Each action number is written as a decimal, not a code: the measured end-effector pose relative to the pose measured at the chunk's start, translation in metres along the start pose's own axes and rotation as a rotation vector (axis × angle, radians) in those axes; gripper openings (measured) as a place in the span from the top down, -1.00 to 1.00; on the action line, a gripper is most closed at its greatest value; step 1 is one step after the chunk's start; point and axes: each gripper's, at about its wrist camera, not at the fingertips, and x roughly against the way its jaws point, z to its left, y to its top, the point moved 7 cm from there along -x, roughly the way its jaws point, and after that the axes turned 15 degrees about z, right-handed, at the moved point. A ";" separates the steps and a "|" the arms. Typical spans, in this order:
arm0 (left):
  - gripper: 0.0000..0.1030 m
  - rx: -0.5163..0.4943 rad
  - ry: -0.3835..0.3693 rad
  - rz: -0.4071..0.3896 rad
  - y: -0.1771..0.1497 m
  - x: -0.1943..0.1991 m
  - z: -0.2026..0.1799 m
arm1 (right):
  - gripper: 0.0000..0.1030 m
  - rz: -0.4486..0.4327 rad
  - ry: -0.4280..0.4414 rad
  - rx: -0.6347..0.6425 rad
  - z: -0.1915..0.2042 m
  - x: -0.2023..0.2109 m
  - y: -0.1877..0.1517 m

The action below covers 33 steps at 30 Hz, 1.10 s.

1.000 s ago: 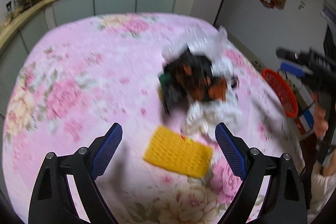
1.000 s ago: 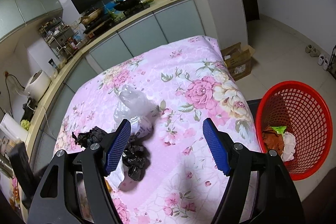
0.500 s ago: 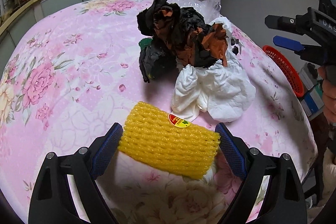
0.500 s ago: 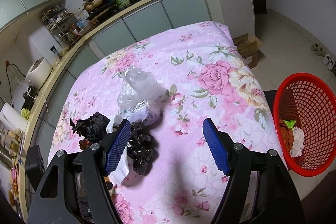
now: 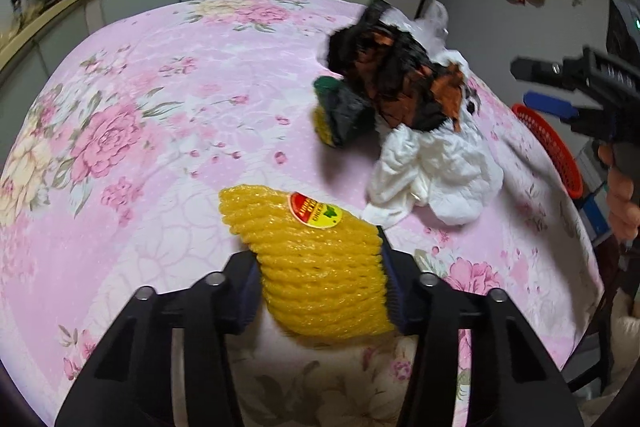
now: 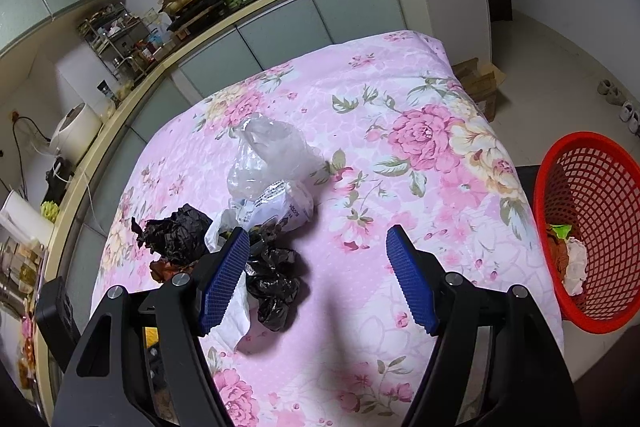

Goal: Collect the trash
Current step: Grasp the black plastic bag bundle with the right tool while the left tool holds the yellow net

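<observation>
My left hand-held gripper (image 5: 320, 291) is clenched on the ribbed yellow foam fruit net (image 5: 316, 263), low over the pink floral table (image 5: 168, 131). My right hand-held gripper (image 6: 316, 275) hangs spread wide above it, holding nothing. Crumpled black plastic bags (image 6: 272, 275) and white tissue (image 5: 436, 179) lie heaped beyond; the red mesh basket (image 6: 600, 187) stands on the floor beside the table.

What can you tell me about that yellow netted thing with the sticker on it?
The yellow foam net sleeve looks like soft, ribbed fruit-packing mesh, roughly tubular and somewhat flattened. A red, yellow and green oval sticker sits near its far end. It lies tilted over the pink floral tablecloth, its near part squeezed between the left gripper's blue-padded fingers. The white crumpled paper lies just beyond it.
</observation>
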 end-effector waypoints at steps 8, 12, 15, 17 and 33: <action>0.31 0.061 -0.006 -0.047 0.004 0.018 0.019 | -0.34 -0.004 -0.008 0.000 0.001 -0.002 0.002; 0.31 0.081 0.002 -0.080 0.011 0.030 0.025 | -0.34 -0.012 -0.006 0.015 0.004 0.000 0.009; 0.31 0.097 0.007 -0.100 0.013 0.038 0.029 | -0.34 -0.023 0.003 0.046 0.013 0.001 0.014; 0.31 0.107 0.014 -0.109 0.015 0.041 0.033 | -0.34 -0.026 0.011 0.075 0.022 0.002 0.016; 0.31 0.191 0.042 -0.132 0.010 0.051 0.068 | -0.46 0.039 0.017 0.420 0.132 -0.041 0.005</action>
